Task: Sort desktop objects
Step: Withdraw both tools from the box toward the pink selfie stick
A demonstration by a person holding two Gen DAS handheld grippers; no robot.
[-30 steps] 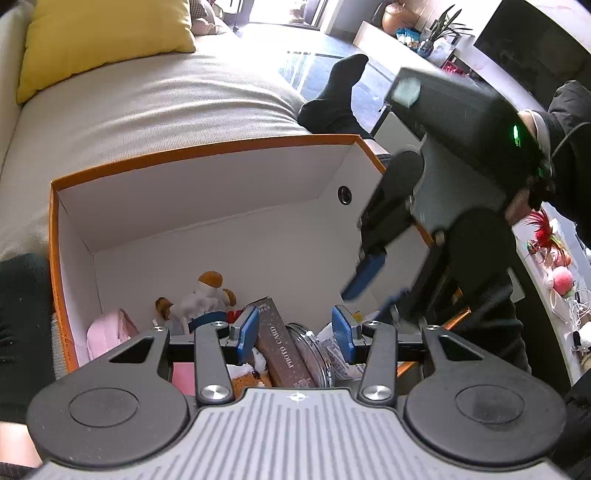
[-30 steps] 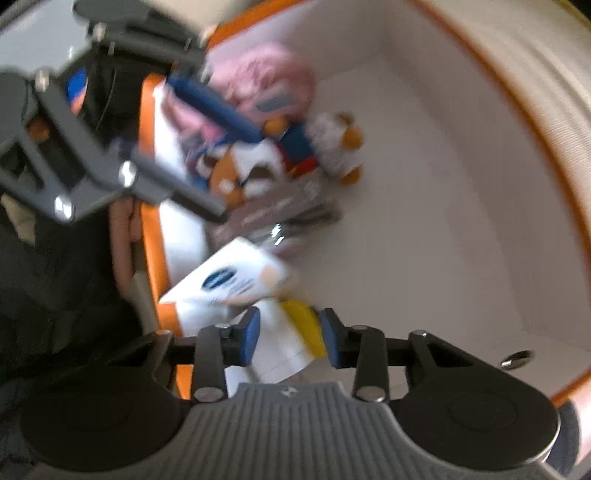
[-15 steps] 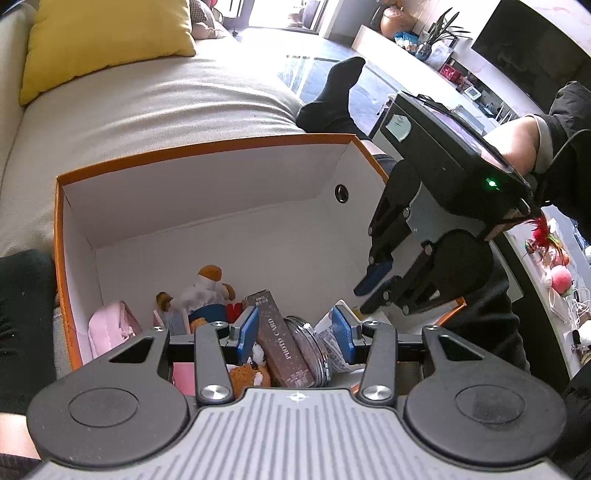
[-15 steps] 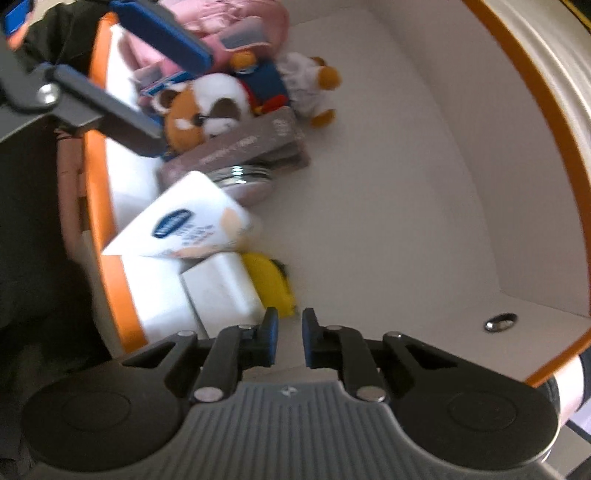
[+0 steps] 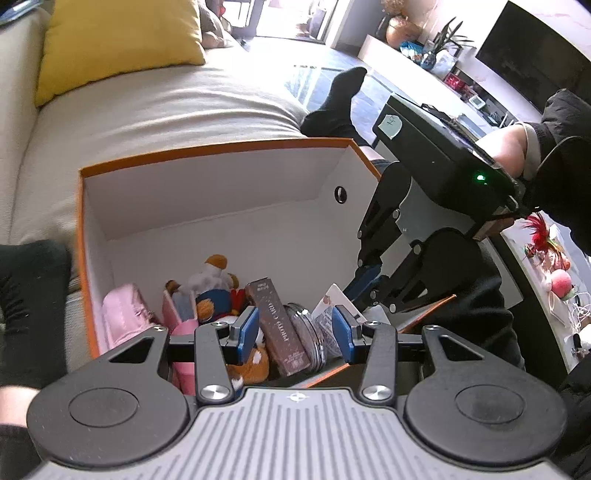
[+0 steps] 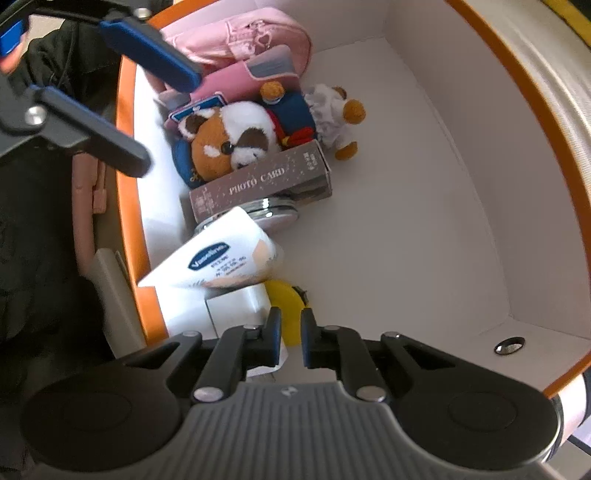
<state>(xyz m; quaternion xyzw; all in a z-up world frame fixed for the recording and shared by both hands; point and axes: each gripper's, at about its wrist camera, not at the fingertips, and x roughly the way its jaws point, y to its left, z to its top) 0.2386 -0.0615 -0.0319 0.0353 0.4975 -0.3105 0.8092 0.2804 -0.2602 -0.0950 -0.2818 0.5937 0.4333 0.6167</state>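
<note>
Cardboard box (image 6: 491,74) (orange-rimmed); plush toys (image 6: 229,140)

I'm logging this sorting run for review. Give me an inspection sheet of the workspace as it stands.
Surface: orange-edged box on a beige sofa.
Job's things: pink pouch, plush toys, photo card box, round tin, Vaseline tube, yellow item, all at one end.
Clutter: yellow cushion.
Grippers: left gripper open, empty; right gripper nearly closed, empty.
Cables: nothing seen.
Surroundings: TV, plant.
</note>
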